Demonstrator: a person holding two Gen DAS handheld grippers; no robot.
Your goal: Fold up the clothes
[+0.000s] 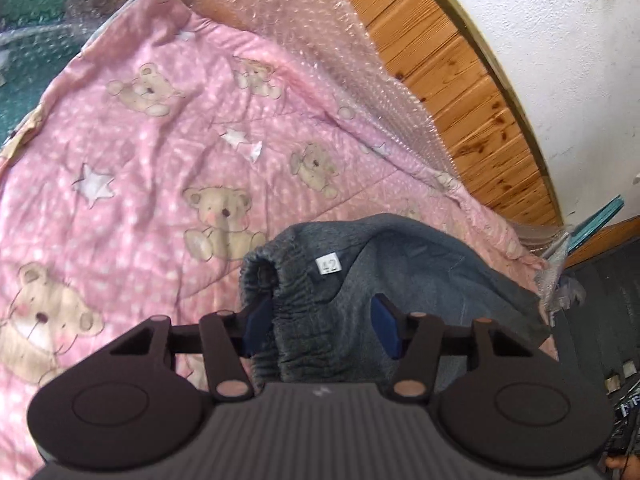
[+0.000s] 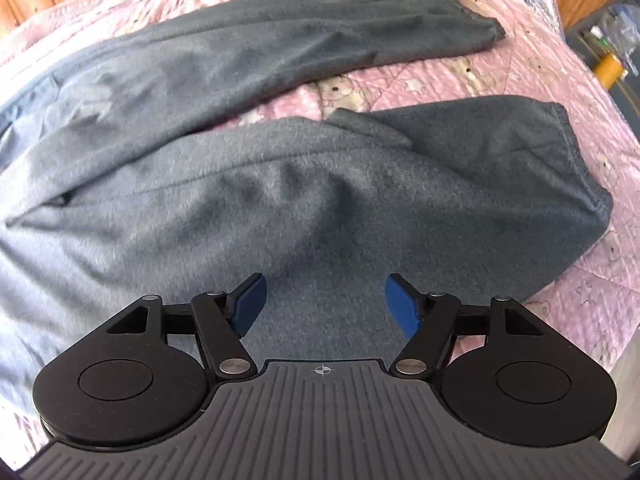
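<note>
Trousers (image 2: 280, 184) of grey fleece lie unfolded on the pink bear-print quilt (image 1: 132, 184) — legs apart, cuffs toward two o'clock; folding looks barely begun. Left gripper (image 1: 320, 320) is spread astride the gathered elastic waistband (image 1: 296, 300), not yet pinching. Right gripper (image 2: 324, 304), spread too, hovers over the near leg.

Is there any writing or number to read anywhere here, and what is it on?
"42": on a small white tag sewn inside the waistband of the grey trousers; the fainter print above the number is too small to read.
A crosshair mark, no words, sits on the right hand-held gripper.
The boxes at the bed's far side are too blurred to read.
</note>
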